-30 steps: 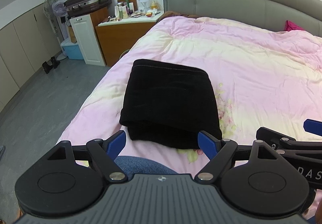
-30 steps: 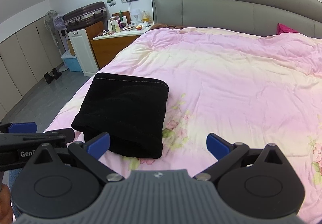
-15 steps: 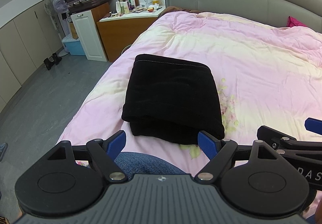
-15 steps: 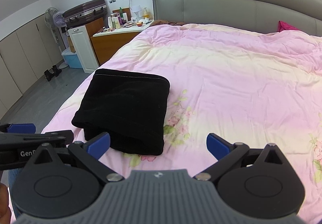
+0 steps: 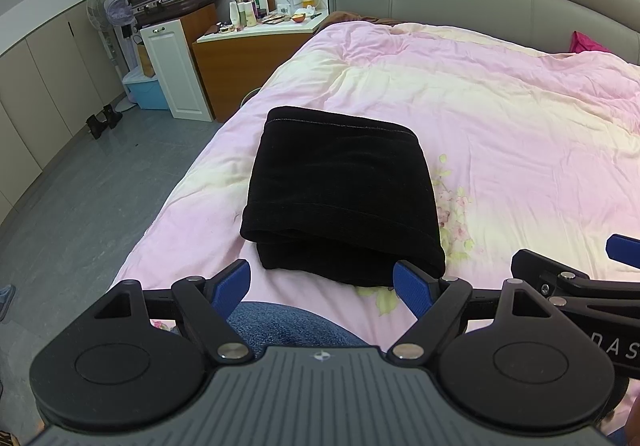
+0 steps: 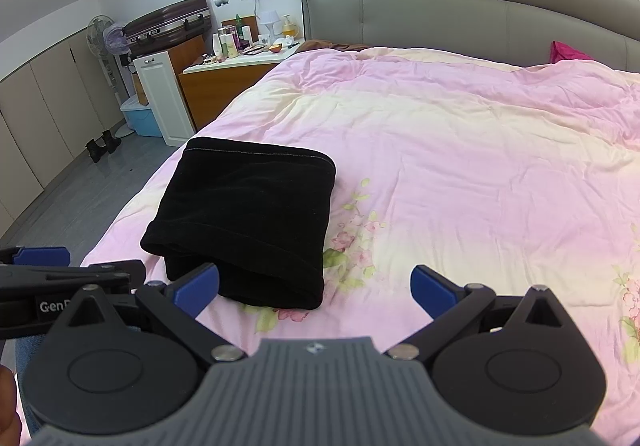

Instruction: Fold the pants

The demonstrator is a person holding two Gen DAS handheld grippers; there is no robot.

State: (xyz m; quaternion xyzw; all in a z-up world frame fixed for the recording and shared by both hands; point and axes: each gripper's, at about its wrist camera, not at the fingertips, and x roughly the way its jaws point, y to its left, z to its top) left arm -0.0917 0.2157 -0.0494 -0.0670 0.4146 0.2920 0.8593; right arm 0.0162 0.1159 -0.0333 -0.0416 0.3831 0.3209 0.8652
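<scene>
The black pants (image 5: 340, 189) lie folded into a compact rectangle near the left edge of the pink bed; they also show in the right wrist view (image 6: 244, 213). My left gripper (image 5: 322, 288) is open and empty, held just in front of the near edge of the pants, apart from them. My right gripper (image 6: 316, 288) is open and empty, to the right of the pants and near their front right corner. The right gripper's side shows in the left wrist view (image 5: 580, 278), and the left gripper's side shows in the right wrist view (image 6: 60, 278).
The pink floral duvet (image 6: 460, 165) covers the bed up to a grey headboard (image 6: 460, 5). A wooden nightstand (image 5: 248, 53) with bottles, a white cabinet (image 5: 176, 69), a suitcase and a fan stand left. Grey floor (image 5: 80, 197) lies beside the bed. A denim-clad knee (image 5: 288, 326) is below the left gripper.
Both grippers have drawn back and risen slightly from the folded pants, which now sit a bit farther away. The pants have not moved; both grippers stay open.
</scene>
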